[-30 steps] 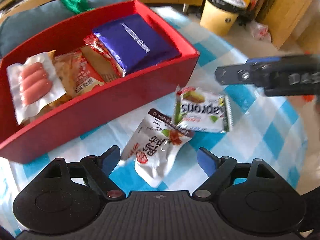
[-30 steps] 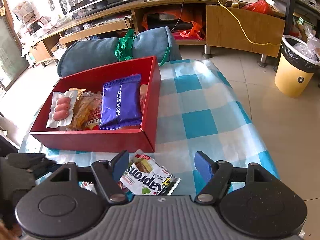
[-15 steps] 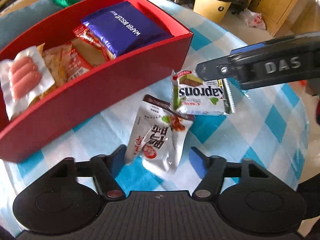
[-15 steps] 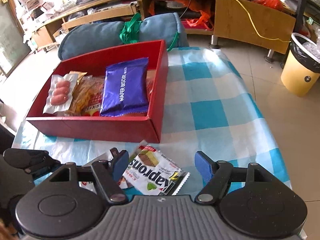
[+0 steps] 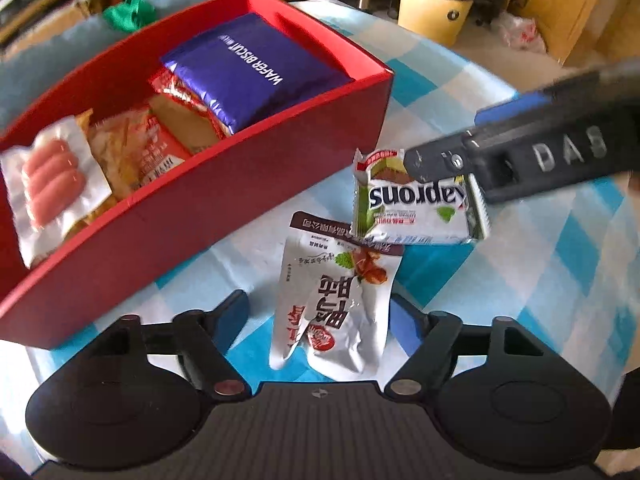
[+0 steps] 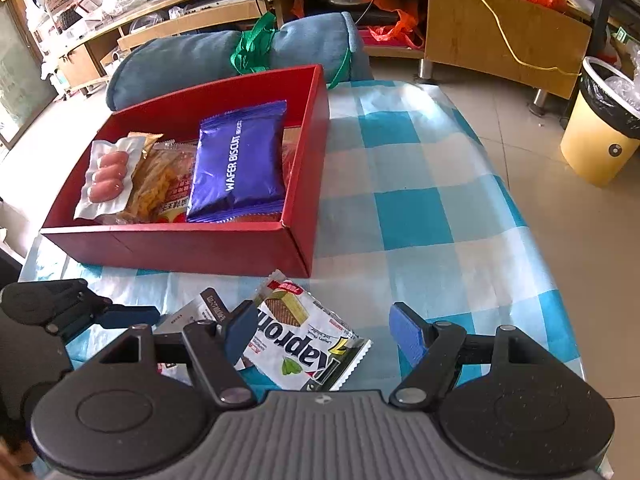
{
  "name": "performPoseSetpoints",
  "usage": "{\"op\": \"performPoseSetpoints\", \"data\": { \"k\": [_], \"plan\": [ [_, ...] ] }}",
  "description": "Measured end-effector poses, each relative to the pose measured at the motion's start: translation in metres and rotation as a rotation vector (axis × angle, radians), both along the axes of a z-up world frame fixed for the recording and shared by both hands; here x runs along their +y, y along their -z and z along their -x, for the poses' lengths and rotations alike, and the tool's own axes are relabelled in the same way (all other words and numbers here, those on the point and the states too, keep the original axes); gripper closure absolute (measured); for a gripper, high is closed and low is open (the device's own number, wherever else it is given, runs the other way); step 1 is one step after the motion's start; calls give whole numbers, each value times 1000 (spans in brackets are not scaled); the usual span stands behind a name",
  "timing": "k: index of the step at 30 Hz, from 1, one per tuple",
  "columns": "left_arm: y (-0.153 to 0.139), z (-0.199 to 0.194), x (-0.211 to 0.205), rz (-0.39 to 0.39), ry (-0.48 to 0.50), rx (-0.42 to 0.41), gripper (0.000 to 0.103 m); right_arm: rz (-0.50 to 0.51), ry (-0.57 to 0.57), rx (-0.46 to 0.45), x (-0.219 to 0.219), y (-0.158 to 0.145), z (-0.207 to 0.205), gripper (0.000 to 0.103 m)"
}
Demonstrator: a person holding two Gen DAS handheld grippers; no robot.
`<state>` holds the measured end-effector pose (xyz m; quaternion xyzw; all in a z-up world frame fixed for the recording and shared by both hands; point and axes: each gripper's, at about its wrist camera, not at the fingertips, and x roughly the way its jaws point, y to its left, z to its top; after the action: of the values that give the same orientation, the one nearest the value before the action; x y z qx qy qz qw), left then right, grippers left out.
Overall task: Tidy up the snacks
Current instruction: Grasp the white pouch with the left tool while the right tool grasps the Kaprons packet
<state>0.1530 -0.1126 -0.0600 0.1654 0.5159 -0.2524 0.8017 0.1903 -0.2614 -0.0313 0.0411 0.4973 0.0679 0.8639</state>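
A red box (image 5: 248, 184) (image 6: 192, 246) holds a purple wafer biscuit pack (image 5: 252, 68) (image 6: 240, 168), a sausage pack (image 5: 52, 180) (image 6: 106, 178) and orange snack bags. On the checked cloth in front of it lie a white Kaprons wafer pack (image 5: 416, 208) (image 6: 308, 344) and a silver pouch (image 5: 336, 300) (image 6: 192, 312) partly under it. My left gripper (image 5: 320, 320) is open with the pouch between its fingers. My right gripper (image 6: 324, 332) is open over the Kaprons pack; it also shows in the left wrist view (image 5: 520, 156).
A rolled blue cushion (image 6: 224, 56) lies behind the box. A yellow waste bin (image 6: 600, 136) stands on the floor to the right. Wooden cabinets (image 6: 500, 32) line the back. The table's right edge (image 6: 532, 216) drops to the tiled floor.
Both grippers have moved forward and down toward the two packets. The pouch now lies between my left fingers, and the Kaprons pack between my right fingers.
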Motion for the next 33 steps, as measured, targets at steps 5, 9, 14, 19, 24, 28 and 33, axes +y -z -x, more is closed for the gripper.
{"op": "performPoseSetpoints", "data": {
  "k": [5, 9, 14, 19, 24, 28, 33],
  "plan": [
    [-6, 2, 14, 20, -71, 19, 40, -14, 12, 19, -3, 4, -3, 35],
    [-7, 4, 34, 39, -131, 49, 40, -24, -9, 22, 2, 7, -8, 35],
    [-9, 8, 52, 85, -168, 95, 40, -6, -119, 33, 14, 12, -21, 33],
    [-8, 9, 55, 108, -169, 118, 40, -8, -197, 71, 16, 30, -33, 23],
    [-7, 8, 58, 121, -170, 128, 39, 9, -240, 83, 26, 30, -20, 21],
    [-7, 8, 61, 110, -173, 123, 39, 61, -298, 96, 41, 31, -1, 21],
    [-7, 11, 62, 78, -169, 100, 35, 104, -328, 93, 52, 28, 9, 22]
  ]
}}
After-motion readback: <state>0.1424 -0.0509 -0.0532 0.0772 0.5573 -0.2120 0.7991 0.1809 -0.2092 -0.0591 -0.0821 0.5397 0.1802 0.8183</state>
